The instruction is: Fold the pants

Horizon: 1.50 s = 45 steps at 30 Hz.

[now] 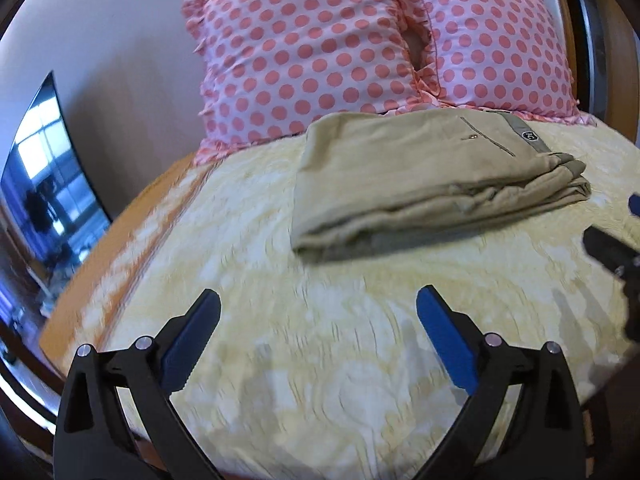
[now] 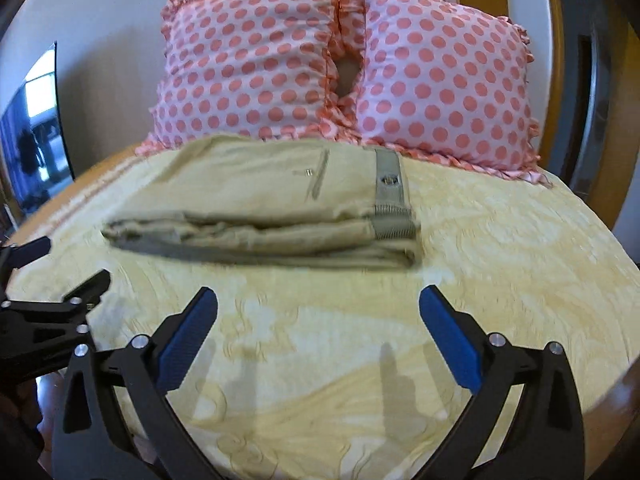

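Observation:
The khaki pants (image 1: 432, 176) lie folded in a flat stack on the yellow bedspread (image 1: 320, 340), waistband to the right, just in front of the pillows. They also show in the right wrist view (image 2: 272, 204). My left gripper (image 1: 318, 304) is open and empty, held above the bedspread short of the pants. My right gripper (image 2: 318, 304) is open and empty too, back from the stack's near edge. The right gripper's black finger shows at the right edge of the left wrist view (image 1: 612, 256); the left gripper shows at the left edge of the right wrist view (image 2: 52, 308).
Two pink polka-dot pillows (image 1: 312, 52) (image 2: 440, 80) lean against the wall behind the pants. A dark TV screen (image 1: 48, 184) hangs on the wall to the left. An orange bed edge (image 1: 120, 248) runs along the left side.

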Tool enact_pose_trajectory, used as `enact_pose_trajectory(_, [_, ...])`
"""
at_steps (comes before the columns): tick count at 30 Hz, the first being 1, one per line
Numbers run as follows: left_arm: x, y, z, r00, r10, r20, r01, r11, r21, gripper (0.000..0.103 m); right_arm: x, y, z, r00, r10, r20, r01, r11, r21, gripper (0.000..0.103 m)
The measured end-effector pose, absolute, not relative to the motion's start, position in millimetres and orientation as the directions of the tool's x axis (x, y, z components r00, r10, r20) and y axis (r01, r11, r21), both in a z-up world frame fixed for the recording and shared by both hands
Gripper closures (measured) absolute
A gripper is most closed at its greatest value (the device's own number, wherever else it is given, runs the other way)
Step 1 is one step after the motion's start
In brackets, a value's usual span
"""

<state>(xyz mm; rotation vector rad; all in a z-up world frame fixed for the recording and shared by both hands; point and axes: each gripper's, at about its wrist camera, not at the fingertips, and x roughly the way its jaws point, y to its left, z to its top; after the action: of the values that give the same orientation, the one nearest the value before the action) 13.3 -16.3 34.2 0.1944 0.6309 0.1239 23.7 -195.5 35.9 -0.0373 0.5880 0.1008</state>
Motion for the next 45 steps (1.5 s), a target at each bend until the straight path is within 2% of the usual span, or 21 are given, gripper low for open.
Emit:
enact_pose_trajectory(10, [0.7,-13.0,20.4,0.804,0.172,-0.570,-0.082,0.980,0.181,0.001,15.2,-187.6,21.0,0.825,0.022,-0.564,-0.051,0.998,-0.035,0.002])
enact_pose_trajectory(13, [1.3,-8.3,19.0,0.805,0.147,-0.575,-0.078,0.987,0.142,0.001,19.3,-188.3,9.6,0.794,0.033,-0.606,-0.052,0.999,-0.014,0.002])
enact_pose_trajectory(18, [2.1,4.4,15.6,0.801,0.081,-0.594,-0.073,0.997,0.037,0.001,12.5,-190.8,6.3,0.811,0.040,-0.584,-0.040,0.999,0.012,0.002])
enact_pose_trajectory(35, [0.3,4.1,12.2,0.828,0.057,-0.557,-0.038,0.998,0.045,0.001,5.0,-193.7,-0.3,0.860,0.066,-0.506,-0.073,0.997,0.006,0.002])
enact_pose_trajectory(45, [2.0,5.4,10.9,0.840,0.016,-0.543,0.009,0.999,0.044,0.001,5.1,-195.0,-1.6,0.866,0.093,-0.491,-0.103,0.995,0.007,0.002])
